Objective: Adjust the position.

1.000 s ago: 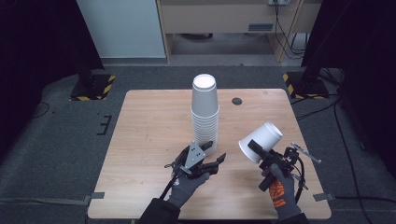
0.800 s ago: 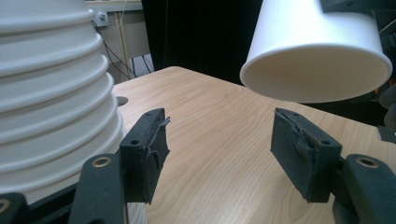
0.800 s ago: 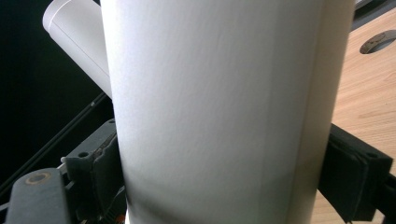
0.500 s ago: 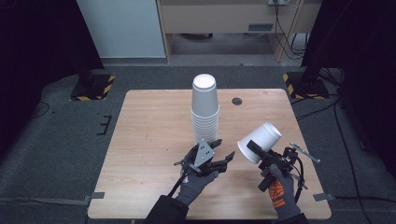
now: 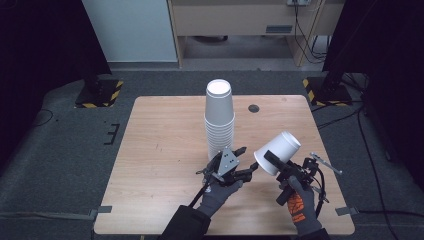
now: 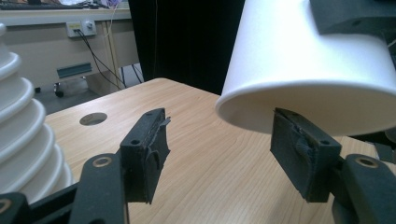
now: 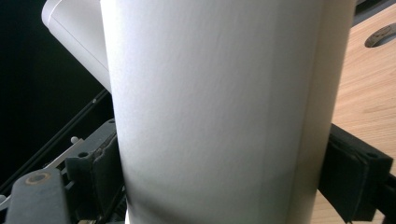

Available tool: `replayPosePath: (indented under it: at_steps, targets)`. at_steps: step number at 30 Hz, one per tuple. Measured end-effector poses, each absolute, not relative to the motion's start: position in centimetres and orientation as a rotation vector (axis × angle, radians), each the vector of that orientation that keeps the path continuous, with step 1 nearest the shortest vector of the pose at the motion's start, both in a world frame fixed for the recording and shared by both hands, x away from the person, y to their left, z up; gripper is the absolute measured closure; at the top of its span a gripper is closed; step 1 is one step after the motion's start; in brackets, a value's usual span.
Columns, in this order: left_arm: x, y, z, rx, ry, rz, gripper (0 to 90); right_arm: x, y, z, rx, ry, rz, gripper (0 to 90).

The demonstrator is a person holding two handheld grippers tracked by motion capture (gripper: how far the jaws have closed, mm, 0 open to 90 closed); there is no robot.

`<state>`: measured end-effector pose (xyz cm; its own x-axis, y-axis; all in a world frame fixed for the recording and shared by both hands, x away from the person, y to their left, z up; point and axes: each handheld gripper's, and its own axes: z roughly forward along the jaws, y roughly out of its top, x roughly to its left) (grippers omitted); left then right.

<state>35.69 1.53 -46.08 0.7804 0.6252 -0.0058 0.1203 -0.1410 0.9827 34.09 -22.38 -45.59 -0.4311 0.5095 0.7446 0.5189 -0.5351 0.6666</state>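
— Evenly lit from above on the wooden table [image 5: 160, 150]; dark, murky surroundings at both sides of the high view.

— Soft shadow beneath the held paper cup [image 6: 303, 60]. Slightly blurred up close, filling the right gripper view with pale, shaded white.

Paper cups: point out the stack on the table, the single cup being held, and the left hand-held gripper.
stack of cups [image 5: 219, 117], high view, side wall of the stack.
single cup [image 5: 278, 152], high view, its side wall.
left hand-held gripper [image 5: 246, 161], high view, midway between its fingertips.
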Motion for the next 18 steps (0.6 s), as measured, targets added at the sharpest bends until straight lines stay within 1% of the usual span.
replayPosePath:
  at_steps: [7, 18]
  targets:
    - [36.1, 0.7, -46.3, 1.661, 0.594, 0.484, 37.3, 34.1, -22.2, -45.6, -1.667, -1.514, -2.175, 13.6]
    - [36.6, -0.4, -46.5, 1.639, 0.580, 0.497, 43.0, 34.1, -21.9, -45.7, -1.657, -1.525, -2.161, 13.5]
